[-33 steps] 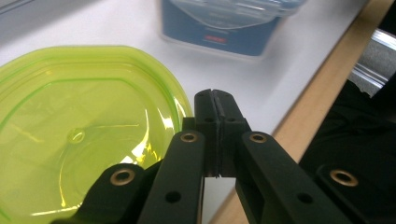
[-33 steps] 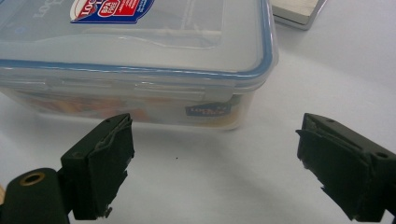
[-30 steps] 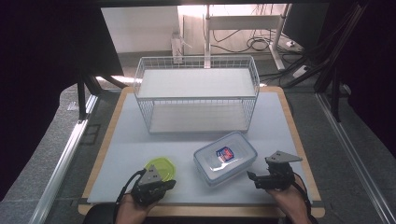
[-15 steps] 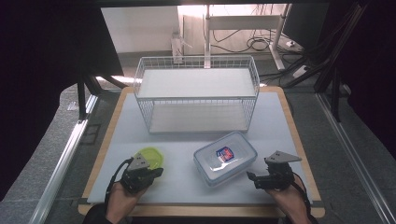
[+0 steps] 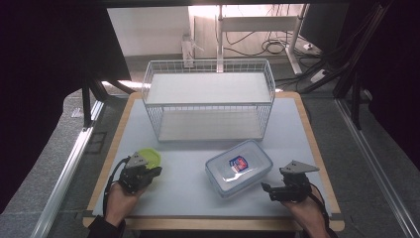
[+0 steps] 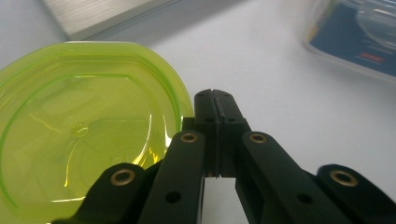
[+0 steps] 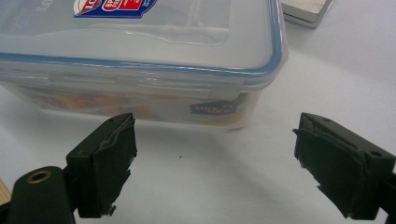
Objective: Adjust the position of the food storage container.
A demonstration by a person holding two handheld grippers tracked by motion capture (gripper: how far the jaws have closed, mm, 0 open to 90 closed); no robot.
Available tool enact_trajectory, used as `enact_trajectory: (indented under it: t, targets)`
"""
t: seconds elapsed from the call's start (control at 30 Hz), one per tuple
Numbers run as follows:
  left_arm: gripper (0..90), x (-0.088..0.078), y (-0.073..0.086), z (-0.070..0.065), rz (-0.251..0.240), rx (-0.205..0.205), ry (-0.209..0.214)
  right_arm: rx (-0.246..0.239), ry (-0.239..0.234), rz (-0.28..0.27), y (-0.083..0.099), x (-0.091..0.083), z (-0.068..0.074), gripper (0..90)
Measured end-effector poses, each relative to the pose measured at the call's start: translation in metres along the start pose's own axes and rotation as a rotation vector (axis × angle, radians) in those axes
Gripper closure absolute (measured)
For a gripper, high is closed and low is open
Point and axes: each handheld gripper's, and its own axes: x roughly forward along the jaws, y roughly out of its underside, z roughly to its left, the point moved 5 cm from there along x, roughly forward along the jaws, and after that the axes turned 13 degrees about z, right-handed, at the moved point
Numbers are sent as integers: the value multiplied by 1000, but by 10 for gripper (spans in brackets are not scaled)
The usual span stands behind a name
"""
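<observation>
A round lime-green translucent container [image 5: 149,157] lies at the table's front left. My left gripper [image 5: 152,171] sits just in front of it, shut with nothing between the jaws. In the left gripper view its tip [image 6: 215,95] rests beside the green rim [image 6: 84,126]. A clear rectangular box with a blue-rimmed lid and a red-blue label [image 5: 239,167] stands at the front centre-right. My right gripper [image 5: 266,188] is open just to the box's right. In the right gripper view the wide gap between the jaws [image 7: 215,135] faces the box's side [image 7: 140,60] without touching it.
A white wire rack with a shelf [image 5: 208,106] stands across the back of the grey table mat [image 5: 183,168]. The mat's wooden edge [image 5: 317,148] runs along the right. Cables and desk legs lie on the floor beyond the table.
My left gripper has moved left and a little away from the person, and the green container has shifted the same way. The right gripper has barely moved.
</observation>
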Motion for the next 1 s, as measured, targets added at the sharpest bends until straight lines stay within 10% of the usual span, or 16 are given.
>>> enact_trajectory:
  t: [0.23, 0.47, 0.87, 1.0]
  targets:
    - [900, -2, 2, 19, -7, -48, -22, 0, 0, 2, 0, 1, 0, 132]
    - [869, -6, -7, -5, -54, 10, 0, -7, 6, 7, 1, 0, -1, 192]
    - [687, 5, -19, -51, -94, 137, 44, 1, 13, 16, -2, -15, -18, 818]
    - [669, 9, -21, -60, -102, 155, 58, 27, 4, 17, -7, -9, -32, 900]
